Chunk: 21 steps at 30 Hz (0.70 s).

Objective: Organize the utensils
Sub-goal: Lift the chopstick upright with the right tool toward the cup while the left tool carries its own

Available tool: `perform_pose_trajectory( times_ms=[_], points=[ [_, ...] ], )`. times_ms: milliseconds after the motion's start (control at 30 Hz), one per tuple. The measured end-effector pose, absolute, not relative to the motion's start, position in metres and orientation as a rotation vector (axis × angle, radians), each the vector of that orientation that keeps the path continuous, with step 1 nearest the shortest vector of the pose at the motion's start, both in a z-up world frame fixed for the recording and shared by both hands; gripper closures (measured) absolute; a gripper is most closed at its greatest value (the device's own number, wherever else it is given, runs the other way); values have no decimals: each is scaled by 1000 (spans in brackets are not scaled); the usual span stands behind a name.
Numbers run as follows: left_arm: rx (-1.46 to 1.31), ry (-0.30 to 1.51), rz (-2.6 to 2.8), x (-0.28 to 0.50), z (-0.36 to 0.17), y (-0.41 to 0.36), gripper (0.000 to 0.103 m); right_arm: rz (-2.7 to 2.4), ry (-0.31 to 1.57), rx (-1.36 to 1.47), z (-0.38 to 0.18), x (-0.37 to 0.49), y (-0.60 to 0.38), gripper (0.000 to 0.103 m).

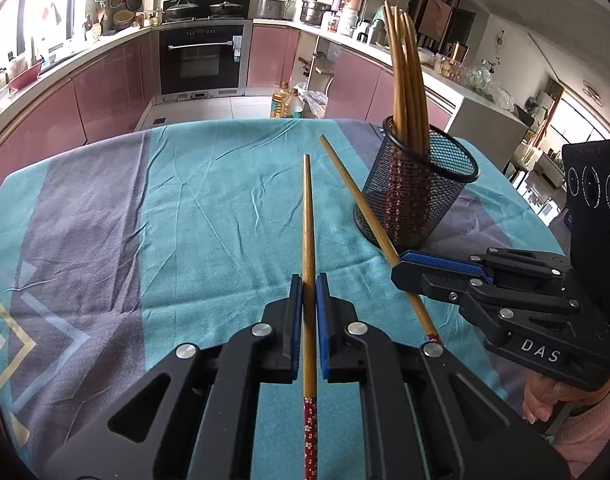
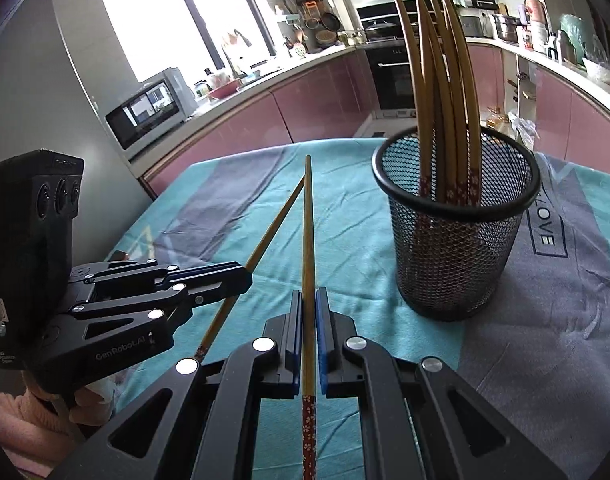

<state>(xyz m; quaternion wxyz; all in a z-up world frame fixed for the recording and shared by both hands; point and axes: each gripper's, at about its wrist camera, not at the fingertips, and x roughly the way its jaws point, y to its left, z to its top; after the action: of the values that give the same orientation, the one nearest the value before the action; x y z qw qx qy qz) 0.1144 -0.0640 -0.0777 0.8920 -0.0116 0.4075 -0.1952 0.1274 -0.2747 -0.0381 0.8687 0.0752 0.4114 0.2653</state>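
My left gripper [image 1: 309,280] is shut on a wooden chopstick [image 1: 308,216] with a red flowered end, held above the table and pointing away. My right gripper [image 2: 309,296] is shut on a second chopstick [image 2: 307,220] of the same kind. In the left wrist view the right gripper [image 1: 401,266] holds its chopstick [image 1: 357,196] just right of mine, beside the black mesh holder [image 1: 417,196]. In the right wrist view the left gripper [image 2: 245,278] and its chopstick [image 2: 273,224] are at the left. The mesh holder [image 2: 457,240] stands upright with several chopsticks [image 2: 437,80] in it.
The table is covered by a teal and grey cloth [image 1: 185,208]. Behind it are pink kitchen cabinets [image 1: 105,92], an oven [image 1: 203,60] and oil bottles [image 1: 285,102] on the floor. A microwave [image 2: 149,114] sits on the counter at left.
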Motion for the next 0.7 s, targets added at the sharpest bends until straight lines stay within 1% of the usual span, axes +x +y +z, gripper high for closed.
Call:
perform_pose_trajectory(
  times_ms=[700],
  points=[
    [-56,774,-462,84,-44,-62,96,576,758,181,-6,102,-293,97]
  ],
)
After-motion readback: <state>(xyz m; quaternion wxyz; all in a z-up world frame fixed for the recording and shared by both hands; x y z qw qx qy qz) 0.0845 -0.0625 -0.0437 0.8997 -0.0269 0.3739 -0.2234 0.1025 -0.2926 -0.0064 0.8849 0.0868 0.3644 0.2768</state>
